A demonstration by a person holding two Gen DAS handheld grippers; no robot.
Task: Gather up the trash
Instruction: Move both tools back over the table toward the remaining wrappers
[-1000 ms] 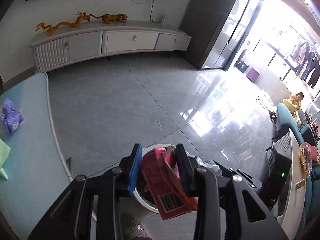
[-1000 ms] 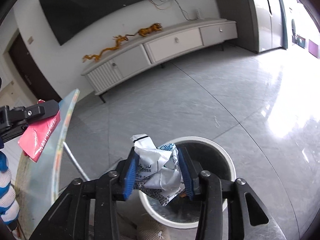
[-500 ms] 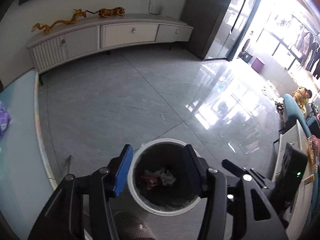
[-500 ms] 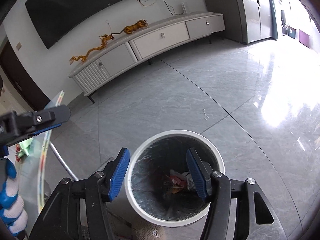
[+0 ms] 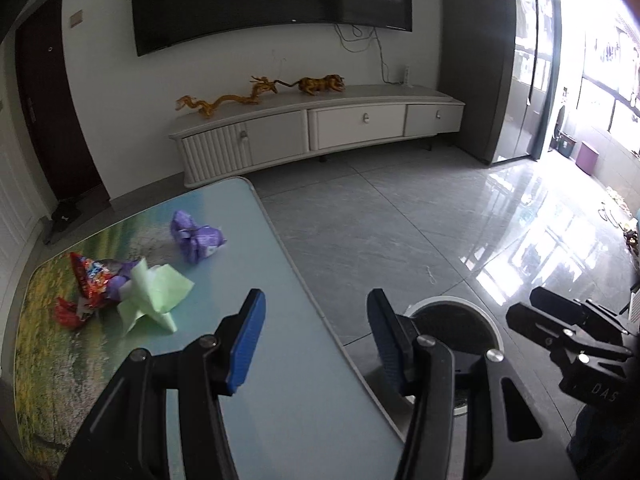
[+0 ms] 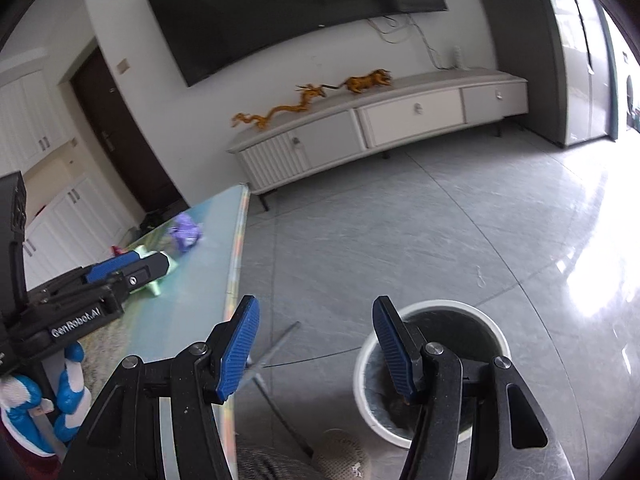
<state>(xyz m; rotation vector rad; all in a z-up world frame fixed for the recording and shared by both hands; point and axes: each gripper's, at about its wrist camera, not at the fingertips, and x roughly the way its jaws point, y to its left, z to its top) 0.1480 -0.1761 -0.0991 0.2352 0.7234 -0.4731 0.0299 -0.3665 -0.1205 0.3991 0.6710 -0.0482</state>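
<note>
Now the surface [image 5: 280, 360] is filling the lower left of the left wrist view, its glass top lying beside the grey floor. A white trash bin [image 6: 432, 308] is standing on the floor just beside its edge, dark-lined, with some scraps showing at the bottom. Both grippers are hanging empty: left gripper [image 5: 316, 338] over the surface edge, jaws open, nothing between; right gripper [image 6: 316, 346] jaws open too, one blue pad overlapping the bin rim. Trash is lying on the surface: green paper [image 5: 154, 292], a red wrapper [image 5: 86, 280] touching it, a purple wrapper [image 5: 196, 236] apart, further back.
</note>
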